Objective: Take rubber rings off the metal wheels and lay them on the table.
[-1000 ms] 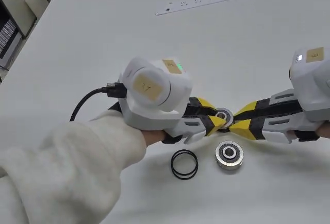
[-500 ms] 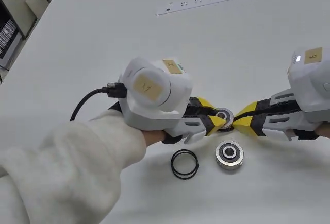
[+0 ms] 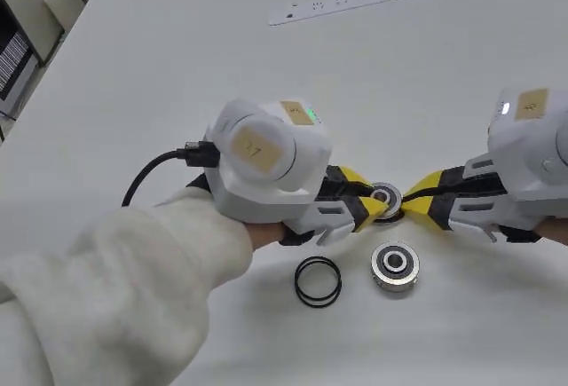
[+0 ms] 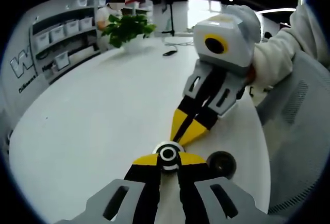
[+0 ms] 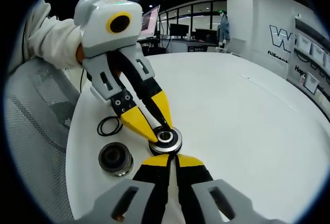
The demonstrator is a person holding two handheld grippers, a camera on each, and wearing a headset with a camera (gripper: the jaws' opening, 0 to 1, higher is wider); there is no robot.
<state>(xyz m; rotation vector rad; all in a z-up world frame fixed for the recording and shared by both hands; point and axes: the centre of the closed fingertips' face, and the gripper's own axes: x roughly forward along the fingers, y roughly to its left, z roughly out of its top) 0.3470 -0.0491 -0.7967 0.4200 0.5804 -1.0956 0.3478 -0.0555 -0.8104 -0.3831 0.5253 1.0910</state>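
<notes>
A small metal wheel (image 3: 385, 198) with a black rubber rim is held just above the table between both grippers. My left gripper (image 3: 376, 209) comes in from the left and is shut on the wheel (image 4: 168, 153). My right gripper (image 3: 406, 212) meets it from the right. Its jaws are pressed together on the black rubber ring at the near edge of the wheel (image 5: 166, 139). A second metal wheel (image 3: 394, 263) lies flat on the table just in front. Two loose rubber rings (image 3: 318, 281) lie on the table to its left.
A white power strip (image 3: 353, 0) lies at the far side of the white table (image 3: 177, 75). A black cable (image 3: 151, 173) runs from the left gripper's body. The person's cream sleeve (image 3: 106, 297) covers the lower left. Shelving stands beyond the table's left edge.
The right gripper's body has shifted slightly left and up, with its tips still at the wheel. The left gripper, the held wheel, the second wheel and the loose rings have stayed put.
</notes>
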